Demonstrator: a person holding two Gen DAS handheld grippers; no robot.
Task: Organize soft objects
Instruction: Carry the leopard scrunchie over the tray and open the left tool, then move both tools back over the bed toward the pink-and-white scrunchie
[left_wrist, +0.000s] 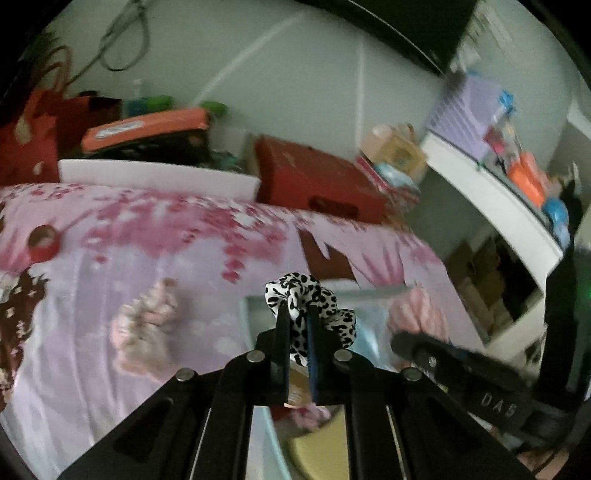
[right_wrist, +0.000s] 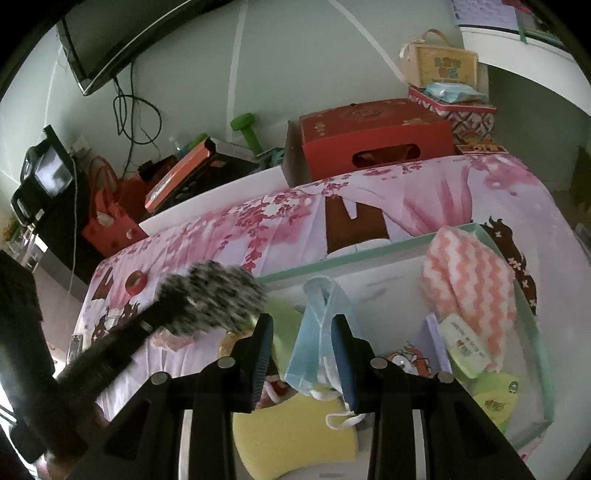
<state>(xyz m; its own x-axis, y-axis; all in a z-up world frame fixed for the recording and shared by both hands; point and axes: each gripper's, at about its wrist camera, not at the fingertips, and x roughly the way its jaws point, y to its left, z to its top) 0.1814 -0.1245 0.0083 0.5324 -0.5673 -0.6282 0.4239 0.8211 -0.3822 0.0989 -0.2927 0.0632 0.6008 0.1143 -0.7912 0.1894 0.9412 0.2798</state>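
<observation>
Up close in the left wrist view, the left gripper (left_wrist: 298, 314) sits at lower centre with its jaws drawn nearly together, pinching a black-and-white leopard-print scrunchie (left_wrist: 308, 301) that bulges above and to the right of the fingertips. Behind it, across the middle of the frame, spreads a bed (left_wrist: 110, 258) covered in a pink floral sheet. A crumpled pale pink cloth (left_wrist: 147, 325) lies on the sheet at lower left, well apart from the gripper. A red roll of tape (left_wrist: 42, 242) rests at the far left edge. A red box (left_wrist: 314, 177) stands at the far side of the bed, upper centre. At lower right the black body of the right gripper (left_wrist: 461, 373) crosses the frame, blurred.

Over in the right wrist view, the right gripper (right_wrist: 303, 332) is at lower centre, its jaws partly apart, with a light blue face mask (right_wrist: 317, 332) hanging between them and pressed against the right finger pad. Below it lies a yellow sponge (right_wrist: 291, 435). These sit inside a shallow mint-edged box (right_wrist: 369, 245) on the bed, which also holds a pink-and-white zigzag cloth (right_wrist: 469, 280) at right. The scrunchie (right_wrist: 218, 295) shows as a motion-blurred speckled shape at centre left, at the tip of the left gripper (right_wrist: 177, 310), above the box's left edge.
</observation>
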